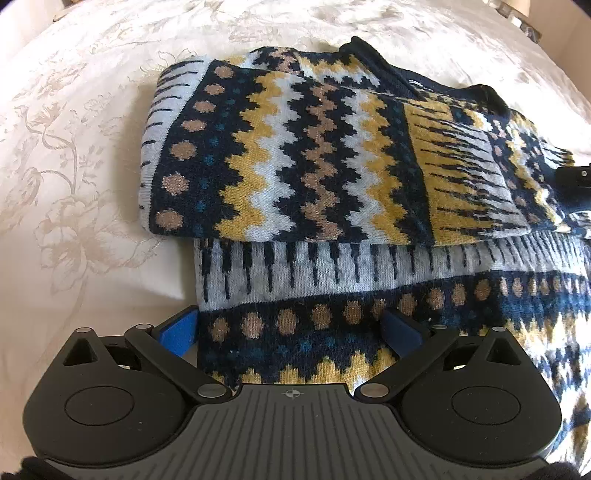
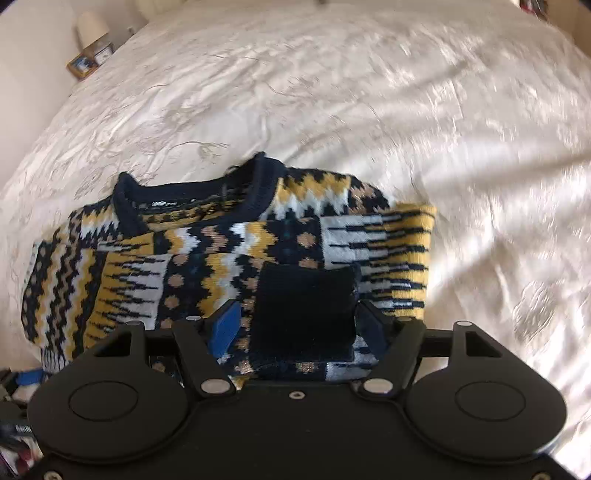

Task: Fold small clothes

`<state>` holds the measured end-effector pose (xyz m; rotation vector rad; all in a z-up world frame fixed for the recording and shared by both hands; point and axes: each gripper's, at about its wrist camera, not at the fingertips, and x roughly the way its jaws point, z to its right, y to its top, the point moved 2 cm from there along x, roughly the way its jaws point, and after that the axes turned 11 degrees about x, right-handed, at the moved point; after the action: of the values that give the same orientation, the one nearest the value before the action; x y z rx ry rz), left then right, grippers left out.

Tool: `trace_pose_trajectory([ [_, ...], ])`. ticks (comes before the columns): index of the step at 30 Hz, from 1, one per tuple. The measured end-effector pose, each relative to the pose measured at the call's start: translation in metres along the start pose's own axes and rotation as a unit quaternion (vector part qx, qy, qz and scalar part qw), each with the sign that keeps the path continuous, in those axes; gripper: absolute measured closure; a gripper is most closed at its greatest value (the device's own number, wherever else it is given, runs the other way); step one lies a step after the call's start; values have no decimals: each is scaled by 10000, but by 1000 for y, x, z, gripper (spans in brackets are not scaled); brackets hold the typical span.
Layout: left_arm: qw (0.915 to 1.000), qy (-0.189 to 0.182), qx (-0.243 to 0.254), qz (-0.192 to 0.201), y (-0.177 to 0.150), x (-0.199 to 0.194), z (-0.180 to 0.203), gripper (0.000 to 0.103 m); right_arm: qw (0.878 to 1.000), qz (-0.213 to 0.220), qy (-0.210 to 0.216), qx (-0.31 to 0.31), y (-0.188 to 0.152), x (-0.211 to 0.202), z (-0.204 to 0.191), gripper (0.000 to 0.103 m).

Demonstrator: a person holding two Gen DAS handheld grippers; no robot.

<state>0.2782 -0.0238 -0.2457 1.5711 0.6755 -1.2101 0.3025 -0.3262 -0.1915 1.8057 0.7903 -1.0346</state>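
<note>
The sweater (image 1: 314, 155), centre frame, is a fuzzy knit with faint glittery threads in its tan dots. Beneath it, the bedspread (image 1: 74, 166) is smooth cream cloth with a soft sheen and woven flowers. Along the lower edge, the left gripper (image 1: 291, 328) is matt black plastic with blue pads and small shiny metal pins.

One patterned knit sweater (image 1: 317, 155), navy, yellow, white and tan, partly folded. One bed (image 1: 74, 184) under a cream floral cover. Two grippers: the left gripper (image 1: 291, 328) and the right gripper (image 2: 299, 321), two blue-padded fingers (image 1: 181, 328) on each. Two sleeves folded over the sweater's front. One dark navy cuff (image 2: 306, 310). One nightstand (image 2: 83, 64) in the far corner, one pale rounded lamp (image 2: 91, 24) on it.
</note>
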Motion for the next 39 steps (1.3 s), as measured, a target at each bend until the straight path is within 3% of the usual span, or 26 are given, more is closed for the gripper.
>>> trace_pose_trajectory([
  [2,10000,14,15,-6,0,-1,0,0,9995,-117,139,262,2,7,6,33],
  [3,10000,16,-3,-6,1,-1,0,0,9991,-174,177,339,2,9,9,45],
  [4,10000,17,-21,7,1,-3,0,0,9990,-208,177,355,2,12,9,71],
  [5,10000,18,-26,32,1,-5,0,3,9992,-200,138,329,2,12,8,80],
  [7,9998,31,12,193,1,-14,0,14,9989,-179,299,313,3,6,5,81],
  [14,9944,419,343,908,19,-64,1,15,9972,429,504,-334,23,-39,-20,81],
  [19,9881,581,429,1361,52,-83,-5,14,9972,694,83,-274,33,-50,-4,81],
  [23,9879,716,579,1245,78,-62,-7,14,9980,483,-403,-102,35,-25,21,82],
  [26,9892,763,722,1019,91,-40,-9,14,9988,233,-420,94,33,-7,33,81],
  [30,9900,1052,725,606,89,-12,-19,14,9984,127,-554,53,27,6,37,75],
  [31,9902,1141,652,477,89,-4,-25,13,9981,100,-592,130,26,7,41,69],
  [35,9971,683,160,296,85,18,-51,9,9971,85,-702,286,22,11,51,55],
  [37,9974,618,113,353,85,15,-55,10,9964,103,-774,316,22,11,56,47],
  [39,9958,717,190,535,84,3,-54,10,9960,154,-786,408,23,7,60,47],
])
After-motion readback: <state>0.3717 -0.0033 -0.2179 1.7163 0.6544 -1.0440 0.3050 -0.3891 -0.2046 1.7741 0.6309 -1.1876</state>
